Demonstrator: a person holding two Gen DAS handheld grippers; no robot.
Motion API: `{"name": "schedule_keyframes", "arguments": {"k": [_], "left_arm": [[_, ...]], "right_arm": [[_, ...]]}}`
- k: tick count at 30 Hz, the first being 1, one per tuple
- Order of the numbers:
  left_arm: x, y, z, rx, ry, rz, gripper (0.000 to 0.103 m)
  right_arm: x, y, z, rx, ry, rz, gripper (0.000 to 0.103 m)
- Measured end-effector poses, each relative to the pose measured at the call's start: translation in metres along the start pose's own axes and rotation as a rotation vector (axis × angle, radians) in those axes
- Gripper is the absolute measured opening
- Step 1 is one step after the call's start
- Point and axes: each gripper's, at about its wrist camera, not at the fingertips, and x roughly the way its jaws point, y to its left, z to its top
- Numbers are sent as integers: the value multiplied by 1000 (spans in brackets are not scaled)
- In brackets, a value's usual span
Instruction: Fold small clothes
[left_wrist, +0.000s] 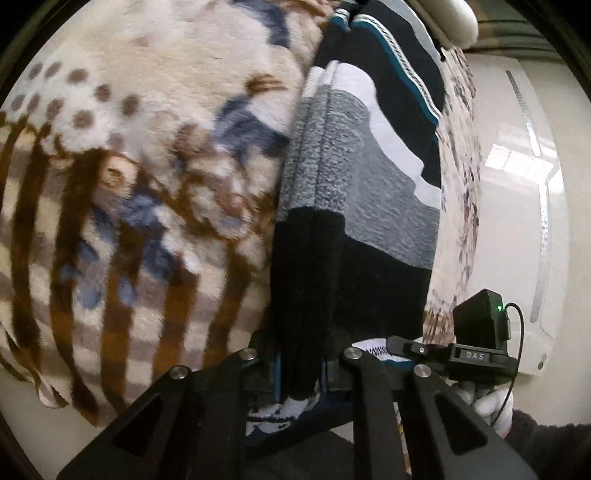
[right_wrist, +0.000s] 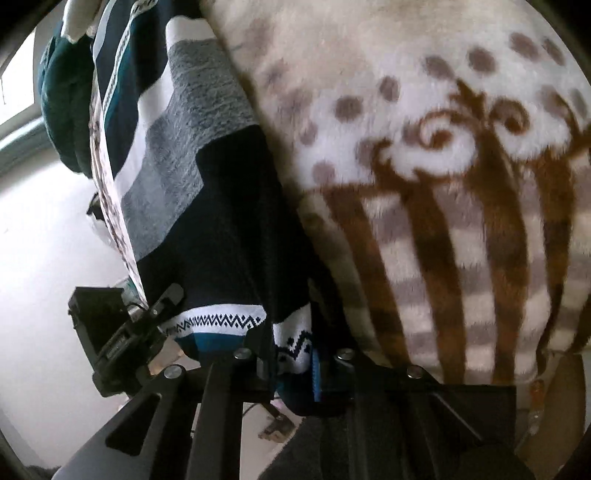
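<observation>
A small knitted sweater (left_wrist: 354, 206) in navy, grey and white bands with a teal stripe lies stretched over a fleece blanket (left_wrist: 147, 147). My left gripper (left_wrist: 301, 373) is shut on its near hem, the dark knit pinched between the blue-edged pads. In the right wrist view the same sweater (right_wrist: 207, 177) runs up and to the left, and my right gripper (right_wrist: 293, 363) is shut on its white zigzag-patterned hem. The other gripper (right_wrist: 122, 332) shows at the hem's left end. In the left wrist view the right gripper (left_wrist: 458, 354) sits at the hem's right end.
The cream, brown and blue patterned blanket (right_wrist: 424, 184) covers the bed surface. A white appliance or panel (left_wrist: 517, 206) stands beyond the bed edge at right. Pale floor (right_wrist: 44, 258) lies past the bed's edge. A gloved hand (left_wrist: 491, 406) holds the right gripper.
</observation>
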Motion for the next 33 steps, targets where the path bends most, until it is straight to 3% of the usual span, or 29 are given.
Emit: {"name": "schedule_keyframes", "arguments": {"k": [2,4,5,7,9,11,12,15,20,27,33], "left_arm": [[7,5,7,-22,30,-19,20],[17,13,14,-53,69,-56,53],[21,16,15,-58,80,-95,56],[27,18,14,-51,90,-103,56],[27,16,13,-42,80,-102,51],[24,14,11,-61,77,-95,17],[22,13,8,-70,76,-109,13],[4,0,4,-93,41,-128,12],[-46,-32,21,-143,-43,-237,12],[-91,-102,128,-107,-232,-352,11],[-79,-132,262,-66,-299,-397,11]], "right_arm": [[5,6,6,5,9,-7,18],[18,21,15,8,18,-37,37],[21,23,15,11,28,-23,40],[25,24,15,4,40,-14,50],[35,26,13,7,57,-5,50],[40,27,9,26,54,19,45],[35,30,9,28,41,25,22],[26,41,0,15,28,70,16],[-18,86,-4,-76,-15,132,15],[-103,168,62,-153,-169,271,15],[-141,229,181,-154,-322,301,15]]}}
